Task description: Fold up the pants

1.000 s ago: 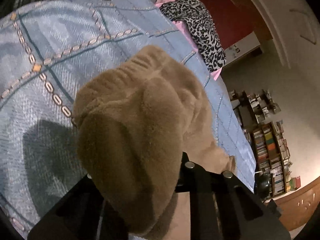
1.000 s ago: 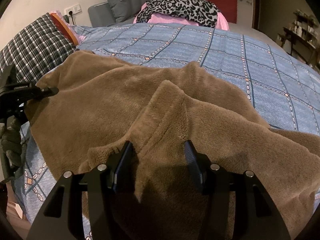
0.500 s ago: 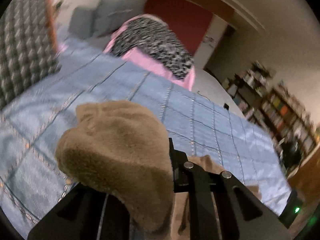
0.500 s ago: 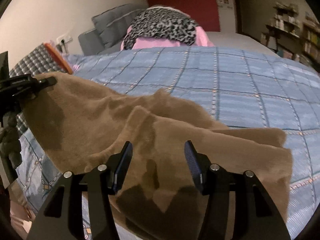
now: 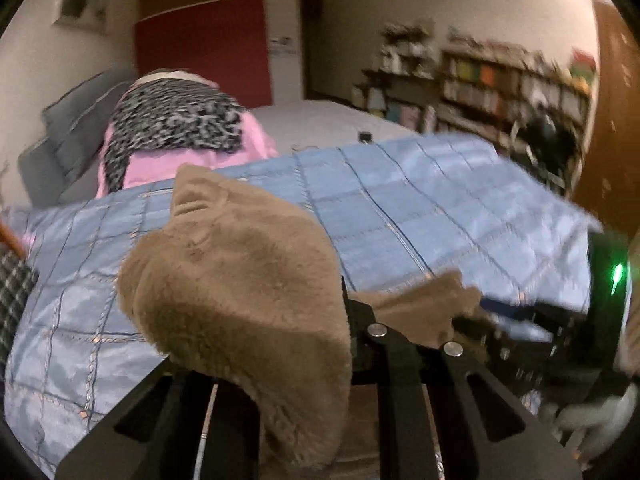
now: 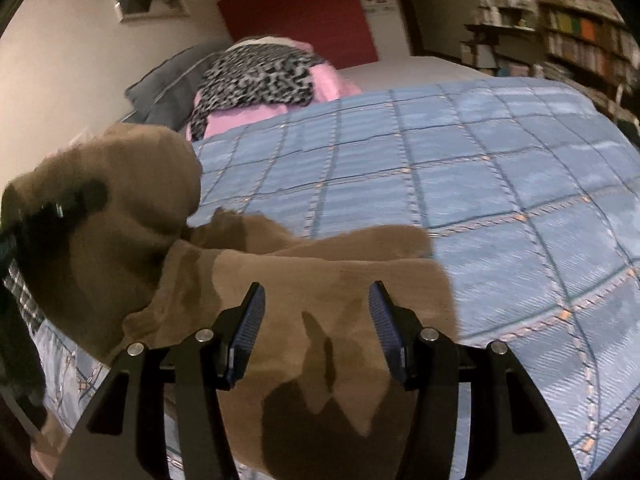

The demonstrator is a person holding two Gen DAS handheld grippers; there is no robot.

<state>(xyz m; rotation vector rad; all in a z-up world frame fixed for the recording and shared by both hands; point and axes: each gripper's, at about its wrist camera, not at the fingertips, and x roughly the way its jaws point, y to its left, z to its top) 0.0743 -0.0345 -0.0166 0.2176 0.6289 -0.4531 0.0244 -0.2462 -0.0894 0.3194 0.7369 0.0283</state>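
Note:
The brown fleece pants point(image 6: 328, 292) lie bunched at the near edge of the bed. My left gripper point(image 5: 320, 320) is shut on one end of the pants point(image 5: 240, 280), which drape over its fingers and hide the tips. In the right wrist view it shows at the far left point(image 6: 60, 208), lifting that end. My right gripper point(image 6: 316, 312) is open, its blue-padded fingers point(image 6: 250, 320) hovering over the pants without holding them. It shows at the right of the left wrist view point(image 5: 560, 344).
The bed has a blue checked quilt point(image 6: 480, 184). A leopard-print and pink pile point(image 6: 256, 80) and grey pillows point(image 6: 168, 84) lie at the back. A plaid cloth point(image 5: 12, 292) sits at the left. Bookshelves point(image 5: 500, 92) stand at the right.
The left gripper has lifted its end of the pants and swung it toward the right. The right gripper has pulled back toward the bed's edge, still open. The pants are more bunched.

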